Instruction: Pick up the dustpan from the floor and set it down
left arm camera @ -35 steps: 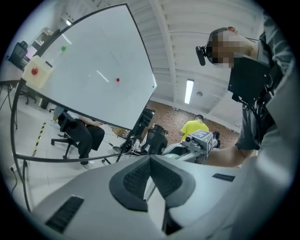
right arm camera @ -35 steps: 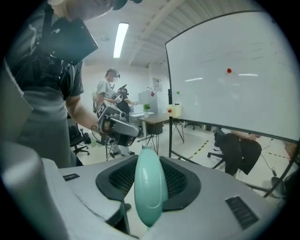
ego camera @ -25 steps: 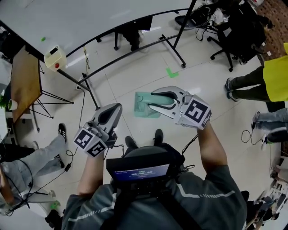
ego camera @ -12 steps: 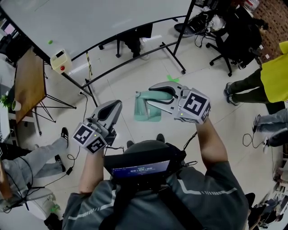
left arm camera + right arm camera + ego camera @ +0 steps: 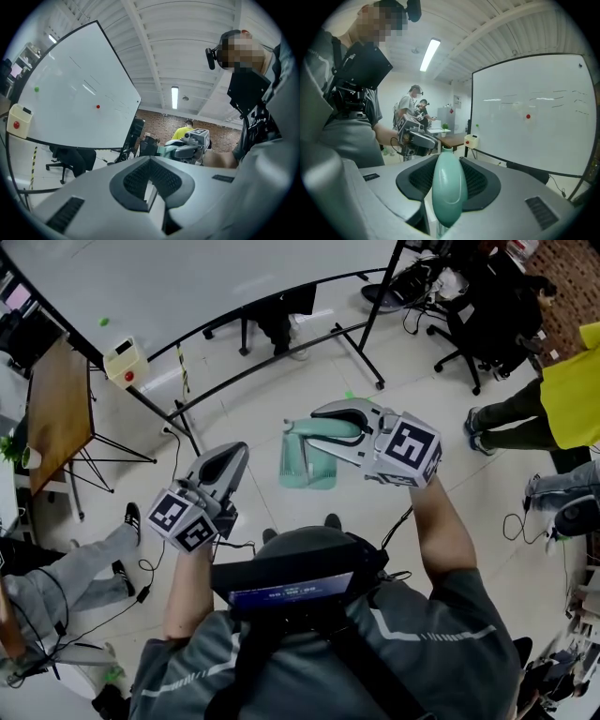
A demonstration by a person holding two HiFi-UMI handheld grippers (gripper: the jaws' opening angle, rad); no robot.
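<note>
Right tongs (image 5: 317, 427) are clamped on the green handle (image 5: 449, 187) of the dustpan (image 5: 307, 470), which hangs in the air ahead of the person, above the floor (image 5: 422, 418). Left tongs (image 5: 230, 457) are closed and empty, well apart from it.

Risk: the handle is smooth and rounded and is gripped at one place only, so the pan may swivel or slip out during lowering. A hasty descent could land it edge-first.

Not verifiable: the pan's underside and its clearance from the floor. The right gripper view shows only the handle.
</note>
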